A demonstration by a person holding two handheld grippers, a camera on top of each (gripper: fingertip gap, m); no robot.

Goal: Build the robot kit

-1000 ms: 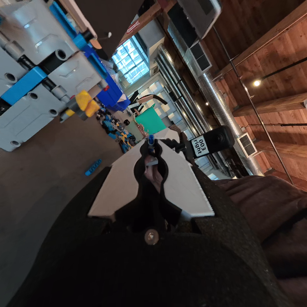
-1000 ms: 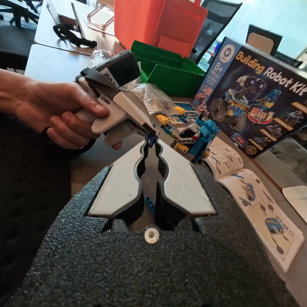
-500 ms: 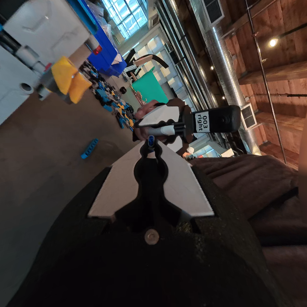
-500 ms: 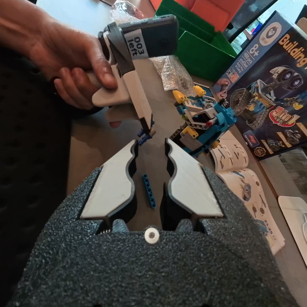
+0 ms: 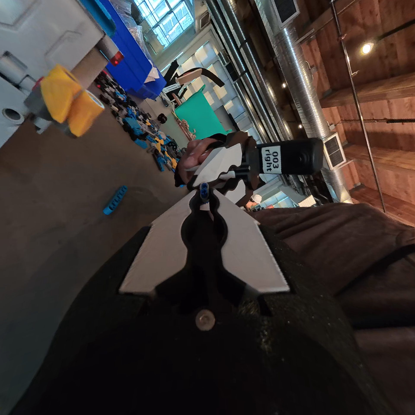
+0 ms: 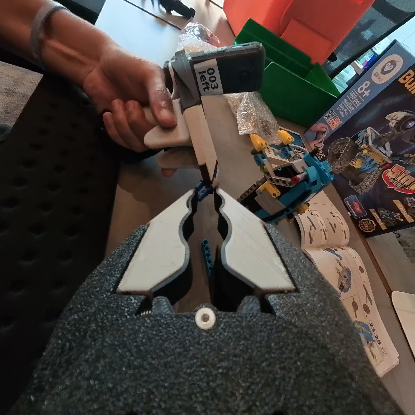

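Observation:
My left gripper (image 5: 204, 197) is shut on a small blue connector piece (image 5: 204, 193) with a beige pin, held above the table. In the right wrist view the left gripper (image 6: 210, 183) points down, gripped by a hand (image 6: 125, 89), with the connector (image 6: 203, 192) at its tips. My right gripper (image 6: 204, 195) has its fingers drawn in around that same connector from below, with both tips against it. The right gripper (image 5: 195, 182) also shows just beyond the connector in the left wrist view. A blue beam (image 6: 207, 258) lies on the table under the right gripper.
A part-built blue, grey and yellow robot model (image 6: 292, 179) stands to the right, by an open instruction booklet (image 6: 336, 280) and the kit box (image 6: 370, 134). A green bin (image 6: 292, 67) and a plastic bag (image 6: 253, 112) lie behind. A pile of loose pieces (image 5: 143, 132) lies farther off. The grippers are tip to tip, or close to it.
The right gripper, open and drawn back half a second ago, has moved up to the connector and its fingers have narrowed around it. The left gripper keeps its grip and has tilted more upright.

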